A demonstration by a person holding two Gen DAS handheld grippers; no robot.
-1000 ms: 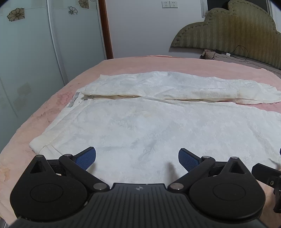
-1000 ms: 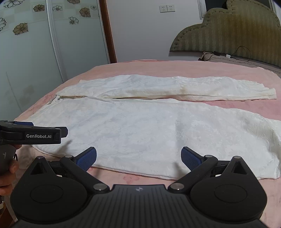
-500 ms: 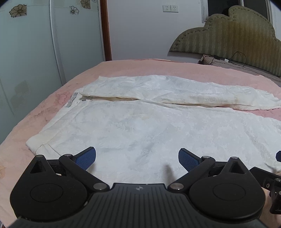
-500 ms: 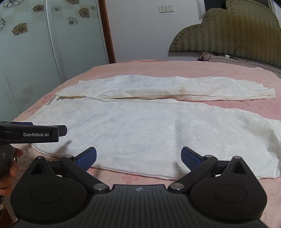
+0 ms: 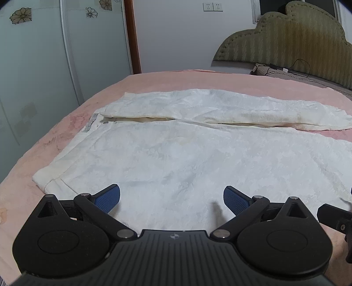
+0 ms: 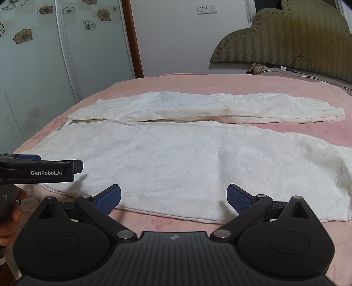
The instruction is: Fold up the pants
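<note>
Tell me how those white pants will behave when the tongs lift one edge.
The white pants lie flat and wrinkled on the pink bedspread, so they will likely drape limply. Thin-looking fabric suggests lightness. Long legs will probably trail and drag.

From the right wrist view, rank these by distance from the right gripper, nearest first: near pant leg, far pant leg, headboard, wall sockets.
1. Near pant leg, right ahead of the right gripper.
2. Far pant leg, beyond it, mid-bed.
3. Headboard, far right.
4. Wall sockets, on the back wall; hard to rank against the headboard.
</note>
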